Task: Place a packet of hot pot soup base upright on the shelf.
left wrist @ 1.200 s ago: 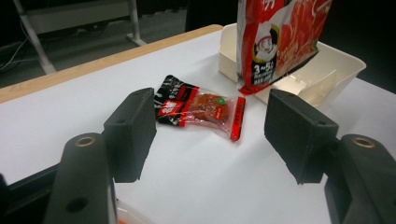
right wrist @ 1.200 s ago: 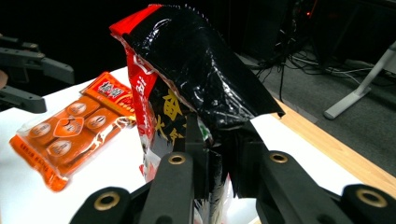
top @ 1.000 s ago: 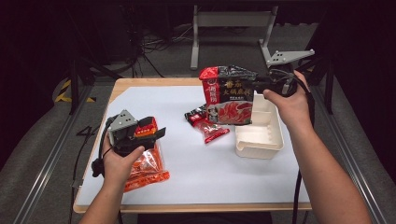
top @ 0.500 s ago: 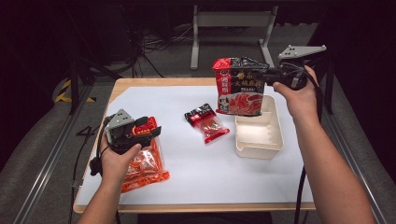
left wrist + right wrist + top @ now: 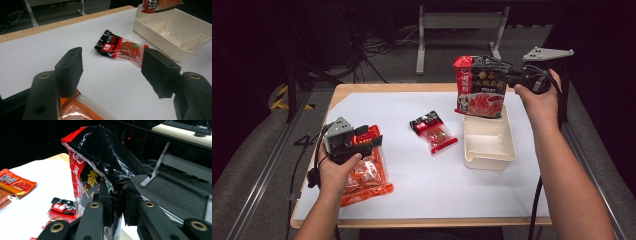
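The right gripper [image 5: 508, 78] has its jaws clamped narrow on the top edge of a big red and black pouch [image 5: 480, 86], pinching the crumpled foil between the pads, which you can see really well in the right gripper view [image 5: 115, 202] where the black top of the bag [image 5: 105, 152] bulges up over the jaws. In the high view the pouch hangs upright in the air right over the far end of the cream plastic tray [image 5: 490, 145], with its bottom edge just above the tray's back rim, not resting in it. The tray sits on the right side of the white table [image 5: 422, 185] and looks bare inside. Over on the near left, the left gripper [image 5: 371, 141] hovers with its jaws spread wide and nothing between them, just above an orange sauce packet [image 5: 364, 177] that lies flat on the table. In the left gripper view [image 5: 112, 72] you look between the two black jaws at a small red and black packet [image 5: 120, 47] lying flat in the middle of the table, apart from both the tray [image 5: 175, 32] and the orange packet [image 5: 80, 112].
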Tool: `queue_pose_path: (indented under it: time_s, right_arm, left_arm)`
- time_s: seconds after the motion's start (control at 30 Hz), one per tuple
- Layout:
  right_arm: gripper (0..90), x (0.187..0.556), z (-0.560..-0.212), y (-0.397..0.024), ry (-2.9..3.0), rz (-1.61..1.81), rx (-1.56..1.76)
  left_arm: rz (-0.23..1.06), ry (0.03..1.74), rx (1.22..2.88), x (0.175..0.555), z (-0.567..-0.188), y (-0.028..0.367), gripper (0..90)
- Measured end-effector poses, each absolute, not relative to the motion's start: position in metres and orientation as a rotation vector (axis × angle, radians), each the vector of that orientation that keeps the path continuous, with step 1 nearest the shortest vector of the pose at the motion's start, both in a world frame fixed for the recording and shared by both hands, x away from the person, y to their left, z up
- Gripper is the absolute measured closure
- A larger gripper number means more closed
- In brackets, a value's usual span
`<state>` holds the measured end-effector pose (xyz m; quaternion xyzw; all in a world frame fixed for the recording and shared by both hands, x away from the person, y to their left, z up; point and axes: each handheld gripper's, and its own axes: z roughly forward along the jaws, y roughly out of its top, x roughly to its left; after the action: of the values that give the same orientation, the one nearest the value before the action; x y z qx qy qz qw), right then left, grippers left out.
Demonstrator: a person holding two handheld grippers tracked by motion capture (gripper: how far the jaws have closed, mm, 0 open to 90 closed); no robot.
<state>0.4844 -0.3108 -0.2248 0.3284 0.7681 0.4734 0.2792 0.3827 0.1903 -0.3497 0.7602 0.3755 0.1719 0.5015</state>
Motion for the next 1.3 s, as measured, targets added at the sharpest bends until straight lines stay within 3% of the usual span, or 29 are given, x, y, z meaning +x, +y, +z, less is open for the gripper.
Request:
queue_pose_path:
  time_s: [1.3]
  right_arm:
    - [78.7, 0.508, -0.274, -0.333, 2.000, 1.300, 0.910]
  left_arm:
    - [0.430, 0.925, 1.861, 0.381, -0.354, 0.195, 34.6]
